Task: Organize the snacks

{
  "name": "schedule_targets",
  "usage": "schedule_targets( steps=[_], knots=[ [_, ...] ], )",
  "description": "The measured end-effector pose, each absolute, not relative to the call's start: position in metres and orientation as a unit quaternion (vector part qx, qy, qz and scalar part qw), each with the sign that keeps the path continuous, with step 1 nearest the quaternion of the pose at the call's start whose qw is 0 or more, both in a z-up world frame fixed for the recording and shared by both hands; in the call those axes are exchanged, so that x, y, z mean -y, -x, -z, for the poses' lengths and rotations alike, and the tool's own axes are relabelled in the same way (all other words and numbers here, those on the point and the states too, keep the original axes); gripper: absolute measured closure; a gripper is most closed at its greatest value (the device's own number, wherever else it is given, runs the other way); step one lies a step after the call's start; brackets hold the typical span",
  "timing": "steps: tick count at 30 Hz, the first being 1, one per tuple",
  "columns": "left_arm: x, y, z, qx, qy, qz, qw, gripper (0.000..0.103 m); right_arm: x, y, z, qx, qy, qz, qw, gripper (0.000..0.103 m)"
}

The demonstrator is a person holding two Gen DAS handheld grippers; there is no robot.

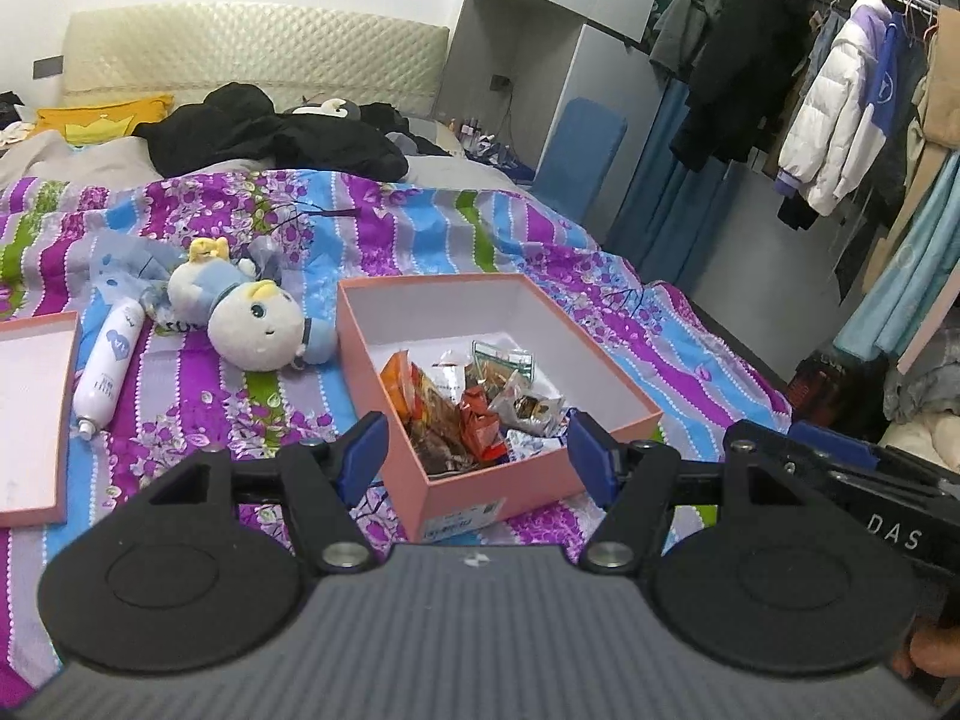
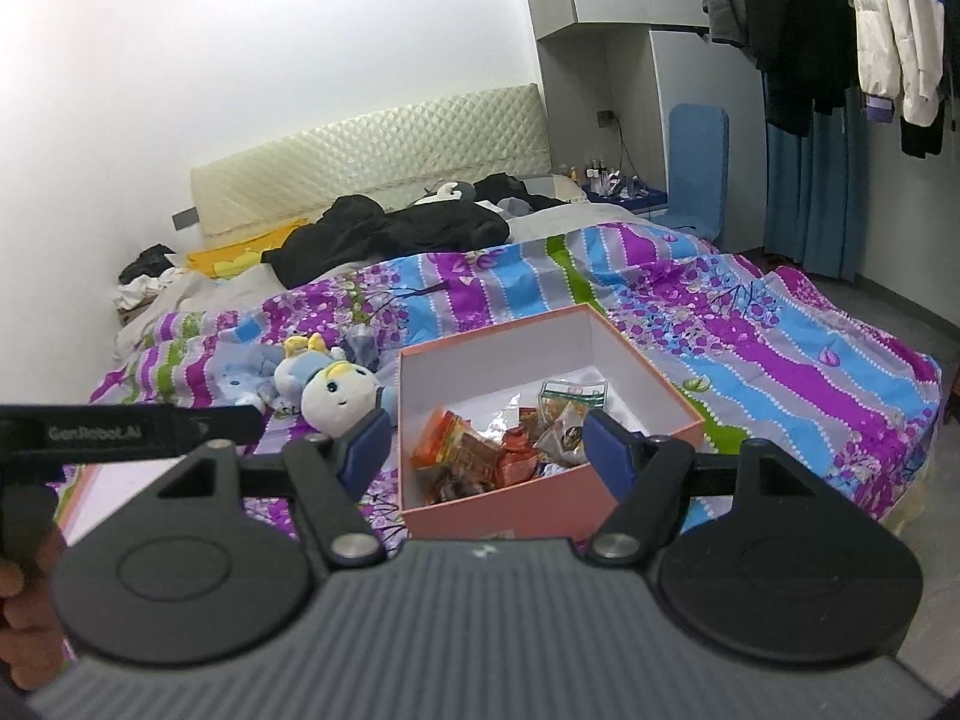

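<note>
While both tongs hang empty over the near edge of the bed, I read this as a late step: the snacks look gathered, lid not yet on.

Left tongs (image 1: 477, 459): spread wide, nothing between the blue pads (image 1: 363, 453), held level just short of the pink box's near corner. Right tongs (image 2: 486, 456): also spread wide, empty, nose tipped down toward the same box, straddling its near wall in view. Right rig body shows at the right edge of the left view; the left rig's bar crosses the left of the right view, so the two sit side by side, close.

Pink box (image 1: 462, 498) sits open on the striped quilt (image 1: 198, 396). Snack packets (image 1: 468, 408) (orange, red, clear and green wrappers) are piled in its near half; far half bare white. I see no loose snacks on the quilt.

Pink lid (image 1: 30, 408) lies flat to the left of the box, well apart from it. White bottle (image 1: 108, 372) and plush doll (image 1: 258, 324) lie between lid and box, further back.

My guess for the next move: left tongs swing over to the lid, pinch one edge, and carry it across without clipping bottle or doll. The thin lid wall may slip.

Far back: black clothes (image 1: 270, 132), headboard, hanging coats at right.
</note>
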State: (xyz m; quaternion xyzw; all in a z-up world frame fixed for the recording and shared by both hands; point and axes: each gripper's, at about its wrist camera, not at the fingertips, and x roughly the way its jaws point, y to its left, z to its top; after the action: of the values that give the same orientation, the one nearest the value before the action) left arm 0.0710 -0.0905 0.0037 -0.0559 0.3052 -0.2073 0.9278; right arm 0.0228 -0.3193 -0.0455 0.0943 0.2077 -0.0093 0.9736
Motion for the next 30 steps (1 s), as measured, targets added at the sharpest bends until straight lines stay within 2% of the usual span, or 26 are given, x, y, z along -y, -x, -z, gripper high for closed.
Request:
schedule_targets(
  steps=[30],
  knots=[
    [0.087, -0.067, 0.02, -0.318, 0.036, 0.196, 0.927, 0.03, 0.314, -0.015, 0.07, -0.22, -0.09, 0.019, 0.971, 0.03]
  ],
)
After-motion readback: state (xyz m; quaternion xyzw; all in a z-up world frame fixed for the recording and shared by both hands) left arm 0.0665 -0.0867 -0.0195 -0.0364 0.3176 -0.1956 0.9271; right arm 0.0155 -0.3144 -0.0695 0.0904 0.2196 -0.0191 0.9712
